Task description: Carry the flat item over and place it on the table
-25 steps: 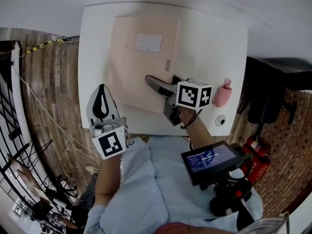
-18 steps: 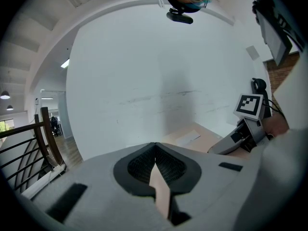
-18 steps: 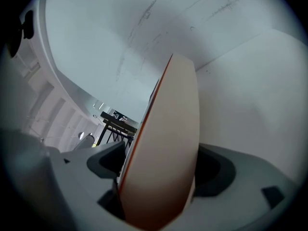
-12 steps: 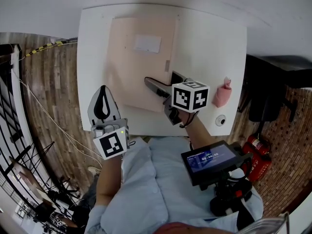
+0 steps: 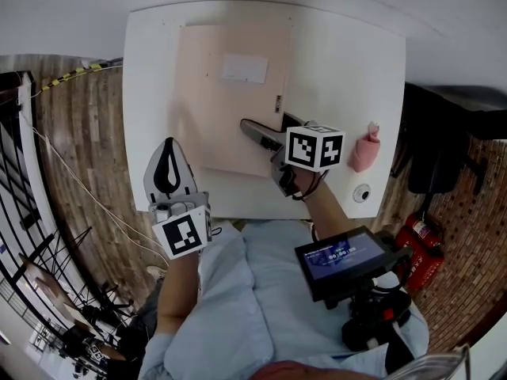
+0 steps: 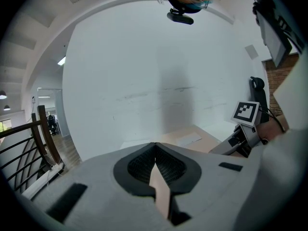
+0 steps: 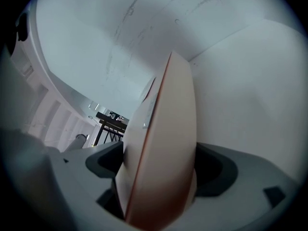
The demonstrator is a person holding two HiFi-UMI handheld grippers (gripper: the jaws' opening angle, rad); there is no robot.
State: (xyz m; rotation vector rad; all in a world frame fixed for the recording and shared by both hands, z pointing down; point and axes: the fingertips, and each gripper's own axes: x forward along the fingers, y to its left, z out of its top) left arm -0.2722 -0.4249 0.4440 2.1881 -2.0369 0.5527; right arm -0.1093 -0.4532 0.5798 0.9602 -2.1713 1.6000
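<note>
Board point(image 5: 230, 101) lies flat on the table point(image 5: 348, 77), covering centre to approx 10 o'clock of the top. White label point(image 5: 243, 68) sits near its 12 o'clock end. Placing looks abt done.

Right gripper point(image 5: 265, 122) is at the board's 5 o'clock edge, jaws wide apart & just been opening. The board's edge is btwn them, but in that gripper's own view the board point(image 7: 166, 124) stands edge-on w/ dark gaps either side. So no squeeze: it has let go.

Left gripper point(image 5: 166, 150) hangs off the table at 7 o'clock, well apart from the board, jaws closed together. A thin pale strip shows in the slit behind the tips; can't tell what it is.

Pink thing point(image 5: 364, 153) & small round thing point(image 5: 361, 193) sit at the table's 3–4 o'clock, well clear of the board.

Handling, my guess:
- Thin, stiff, light; prob card or thin ply.
- A wide sheet held by one edge has lots of leverage & would droop or twist. Best hold is mid-edge on a long side w/ a deep bite, or both grippers at 3 & 9 o'clock.
- Smooth face on smooth top prob slides easy, so a nudge on backing out could shift it.
- Lying flat it's hard to re-grip unless dragged to overhang the 6 o'clock edge.
</note>
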